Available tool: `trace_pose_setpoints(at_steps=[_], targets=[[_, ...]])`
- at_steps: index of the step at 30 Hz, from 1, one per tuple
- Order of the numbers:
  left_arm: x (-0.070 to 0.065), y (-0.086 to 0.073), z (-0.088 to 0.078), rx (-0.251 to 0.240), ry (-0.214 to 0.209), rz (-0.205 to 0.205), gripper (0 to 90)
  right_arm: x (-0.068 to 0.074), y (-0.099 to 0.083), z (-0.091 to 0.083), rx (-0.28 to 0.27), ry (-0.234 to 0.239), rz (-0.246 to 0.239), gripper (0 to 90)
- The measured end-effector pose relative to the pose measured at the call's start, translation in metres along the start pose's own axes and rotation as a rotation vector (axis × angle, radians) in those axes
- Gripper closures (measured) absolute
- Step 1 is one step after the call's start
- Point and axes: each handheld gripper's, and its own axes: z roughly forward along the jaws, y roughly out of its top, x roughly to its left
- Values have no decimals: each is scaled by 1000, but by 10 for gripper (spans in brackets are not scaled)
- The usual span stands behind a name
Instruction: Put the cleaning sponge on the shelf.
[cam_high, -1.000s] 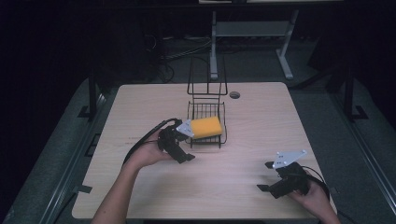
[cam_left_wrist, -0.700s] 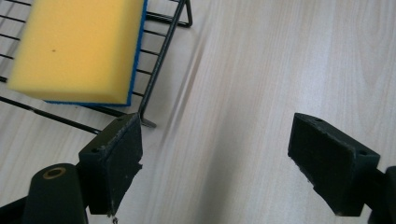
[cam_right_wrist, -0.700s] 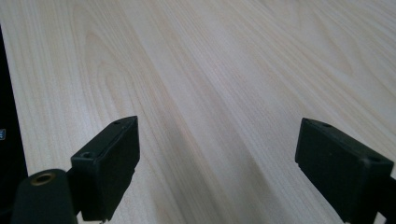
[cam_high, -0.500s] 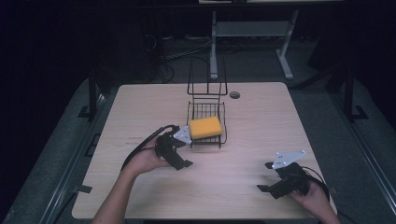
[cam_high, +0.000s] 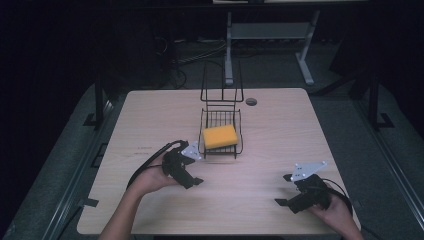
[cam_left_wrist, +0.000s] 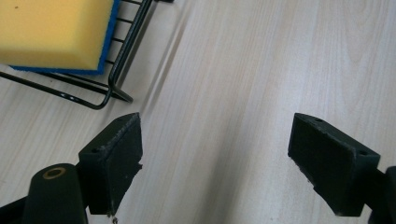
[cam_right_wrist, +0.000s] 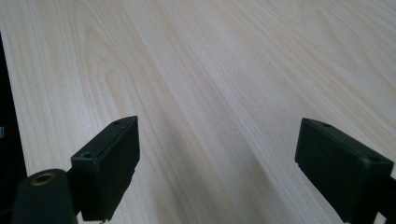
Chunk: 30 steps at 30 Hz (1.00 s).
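Note:
A yellow sponge (cam_high: 220, 136) with a blue underside lies in a black wire basket (cam_high: 239, 131) at the middle of the wooden table (cam_high: 150, 115). My left gripper (cam_high: 192, 172) is open just left of and nearer than the basket, holding nothing. In the left gripper view the sponge (cam_left_wrist: 51, 32) and the basket's front corner (cam_left_wrist: 116, 70) sit at the upper left, apart from my open left gripper (cam_left_wrist: 229, 158). My right gripper (cam_high: 284, 190) rests near the table's front right, far from the basket. In the right gripper view the gripper (cam_right_wrist: 233, 163) is open over bare wood.
The basket's tall wire back (cam_high: 221, 82) rises behind it. A round cable hole (cam_high: 251, 101) lies at the back of the table. The left gripper's cable (cam_high: 150, 160) loops over the wood to its left. The table's front edge runs close under both hands.
My left gripper has drawn back from the basket toward the front of the table, its jaws open. The sponge stays in the basket. The right gripper has not moved.

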Motion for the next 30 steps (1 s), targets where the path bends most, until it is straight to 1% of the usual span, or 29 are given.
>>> trace_pose_setpoints(at_steps=[1,2,3,7,13,17,18,19,21,24,25,26,27,30], targets=[[-1,-1,0,-5,-1,-4,172,0,0,0,1,0,0,136],[-1,-1,0,-2,-1,3,172,0,0,0,0,0,0,136],[-2,-2,0,-6,1,-5,172,0,0,0,1,0,0,136],[-4,-6,0,-4,0,-2,172,0,0,1,1,0,-1,136],[-9,-14,-1,-7,2,-18,172,0,0,2,8,0,-4,136],[-11,-18,-2,-9,3,-18,172,1,0,2,10,1,-4,136],[-13,-19,-2,-16,7,-26,172,1,0,2,10,2,-3,136],[-13,-20,-3,-11,5,-20,172,1,0,3,10,2,-2,136],[-14,-22,-4,-11,5,-21,172,1,0,3,12,4,0,136],[-16,-26,-5,-11,5,-25,172,1,0,3,15,3,-2,136],[-18,-27,-5,-14,4,-37,172,1,0,3,16,3,-2,136],[-18,-28,-5,-9,7,-27,172,1,0,3,16,4,-3,136],[-19,-30,-5,-10,7,-34,172,1,0,3,17,4,-2,136],[-20,-33,-6,-14,10,-36,172,1,0,4,20,4,-2,136]])
